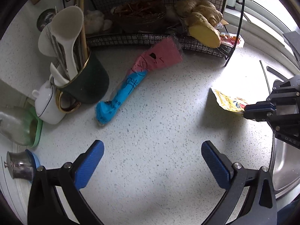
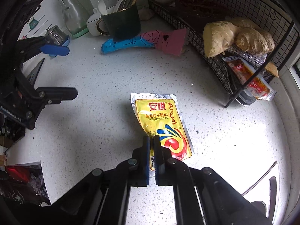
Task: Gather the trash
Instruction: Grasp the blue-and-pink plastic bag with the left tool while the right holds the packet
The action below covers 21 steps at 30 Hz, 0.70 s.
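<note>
The right tongs (image 2: 151, 140) pinch only the yeast packet's (image 2: 159, 120) corner, so it may slip free, while the left tongs (image 1: 152, 161) gape empty.

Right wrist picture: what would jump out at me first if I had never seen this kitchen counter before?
The bright yellow yeast packet in the middle of the speckled counter, pinched at its near end by the shut right tongs. Next, the pink and blue wrapper lying farther back, in front of the dark green mug. Then the big ginger root in the black wire basket at right.
</note>
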{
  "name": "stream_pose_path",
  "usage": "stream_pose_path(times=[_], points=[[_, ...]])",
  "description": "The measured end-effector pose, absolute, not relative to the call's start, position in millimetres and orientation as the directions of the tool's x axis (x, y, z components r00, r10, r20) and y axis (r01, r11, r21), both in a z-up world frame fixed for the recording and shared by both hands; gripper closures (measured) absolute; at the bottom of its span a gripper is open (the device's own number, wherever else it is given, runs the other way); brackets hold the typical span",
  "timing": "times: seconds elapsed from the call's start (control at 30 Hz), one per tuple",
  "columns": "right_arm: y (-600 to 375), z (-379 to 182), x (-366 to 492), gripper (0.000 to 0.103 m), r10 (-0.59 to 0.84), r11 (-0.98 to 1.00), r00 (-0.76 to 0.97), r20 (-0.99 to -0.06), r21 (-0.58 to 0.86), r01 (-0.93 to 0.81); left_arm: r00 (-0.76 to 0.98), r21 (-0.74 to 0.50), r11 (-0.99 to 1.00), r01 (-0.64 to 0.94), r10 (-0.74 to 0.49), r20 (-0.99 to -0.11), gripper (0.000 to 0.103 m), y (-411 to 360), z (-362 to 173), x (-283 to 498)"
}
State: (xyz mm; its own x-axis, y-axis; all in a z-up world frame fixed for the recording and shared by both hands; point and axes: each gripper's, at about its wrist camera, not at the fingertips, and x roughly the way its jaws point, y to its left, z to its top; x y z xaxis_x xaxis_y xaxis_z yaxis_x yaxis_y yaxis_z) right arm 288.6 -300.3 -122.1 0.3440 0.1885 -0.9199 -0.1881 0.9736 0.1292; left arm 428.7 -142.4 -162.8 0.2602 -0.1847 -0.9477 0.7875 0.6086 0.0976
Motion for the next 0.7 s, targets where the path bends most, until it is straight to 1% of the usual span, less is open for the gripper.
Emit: stream_pose_path(times=[0.1,0.13,0.17,0.3,0.33,0.37,0.4,0.47,0.5,0.57,0.6,0.67,0.7], points=[[-302.8,-121.2,275.4,0.100,0.190,0.977,0.341,-0.920,0.142,-0.161,0.263,0.115,0.573,0.812,-0.183,-0.947,0.000,-157.3,-168.7,447.4],[-308.0,-119.0,269.6,0.100,0.194,0.977,0.339,-0.921,0.147,-0.157,0.272,0.131,0.557,0.820,-0.178,-0.946,0.001,-162.4,-170.7,452.8],[-309.7,-118.4,267.0,0.100,0.195,0.977,0.339,-0.920,0.151,-0.153,0.284,0.149,0.541,0.828,-0.175,-0.943,0.004,-167.5,-172.6,458.4],[-314.0,-118.9,260.8,0.100,0.199,0.977,0.337,-0.920,0.159,-0.144,0.319,0.205,0.480,0.853,-0.169,-0.932,0.006,-183.9,-178.1,474.8],[-313.1,-119.9,261.7,0.100,0.200,0.977,0.338,-0.920,0.160,-0.141,0.327,0.220,0.467,0.856,-0.160,-0.931,0.007,-187.9,-181.0,478.2],[-314.3,-119.9,260.2,0.100,0.199,0.977,0.341,-0.919,0.161,-0.136,0.333,0.237,0.451,0.861,-0.147,-0.931,0.013,-190.1,-184.8,484.5],[-316.0,-120.0,259.5,0.100,0.202,0.977,0.340,-0.919,0.165,-0.133,0.341,0.253,0.437,0.863,-0.134,-0.930,0.016,-193.0,-188.5,487.1],[-313.9,-120.5,261.9,0.100,0.202,0.978,0.344,-0.917,0.169,-0.125,0.349,0.276,0.411,0.869,-0.112,-0.930,0.026,-198.2,-198.2,491.1],[-316.6,-119.0,258.9,0.100,0.204,0.978,0.345,-0.916,0.171,-0.122,0.351,0.284,0.398,0.872,-0.107,-0.930,0.028,-201.5,-202.7,492.1],[-318.2,-117.3,257.5,0.100,0.206,0.977,0.345,-0.916,0.174,-0.119,0.352,0.295,0.373,0.880,-0.094,-0.931,0.041,-204.8,-212.4,493.6],[-319.4,-116.3,256.2,0.100,0.204,0.978,0.346,-0.916,0.174,-0.117,0.348,0.294,0.364,0.884,-0.090,-0.933,0.045,-206.0,-216.0,494.1],[-320.5,-115.3,254.9,0.100,0.204,0.978,0.344,-0.916,0.175,-0.115,0.337,0.288,0.358,0.888,-0.082,-0.938,0.059,-205.5,-223.6,495.6],[-318.5,-116.7,259.0,0.100,0.202,0.978,0.345,-0.916,0.173,-0.113,0.335,0.287,0.357,0.889,-0.078,-0.939,0.063,-205.7,-226.4,496.7]])
